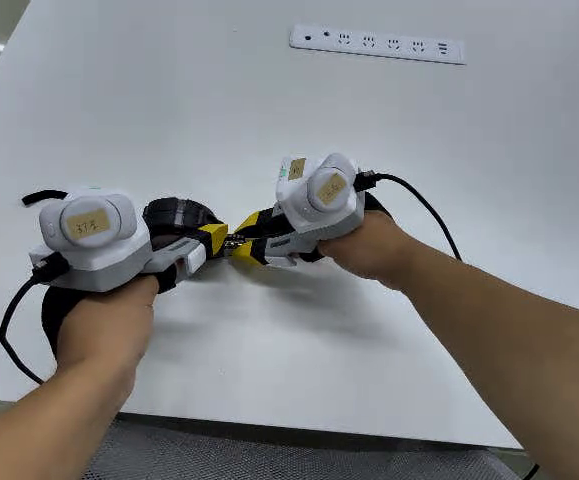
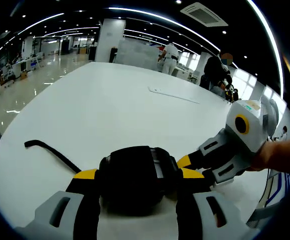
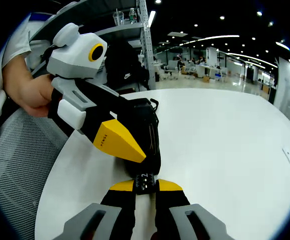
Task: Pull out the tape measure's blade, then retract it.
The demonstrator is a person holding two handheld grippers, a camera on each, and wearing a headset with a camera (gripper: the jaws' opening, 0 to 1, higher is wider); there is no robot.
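My left gripper (image 1: 205,240) (image 2: 137,181) is shut on the black tape measure (image 1: 177,216) (image 2: 137,167), whose case sits between its yellow-tipped jaws just above the white table (image 1: 269,130). Tip to tip with it, my right gripper (image 1: 241,249) (image 3: 145,187) is shut on the small dark end hook of the blade (image 3: 145,181). The hook sits right at the tape measure (image 3: 140,131), with almost no blade showing. In the left gripper view the right gripper (image 2: 205,159) comes in from the right. The left gripper (image 3: 127,145) enters the right gripper view from the upper left.
A white power strip (image 1: 377,44) (image 2: 174,95) lies at the table's far side. The tape measure's black wrist strap (image 1: 43,195) (image 2: 50,150) trails on the table to the left. Black cables (image 1: 424,205) run from both grippers. The table's near edge (image 1: 269,425) is just below my hands.
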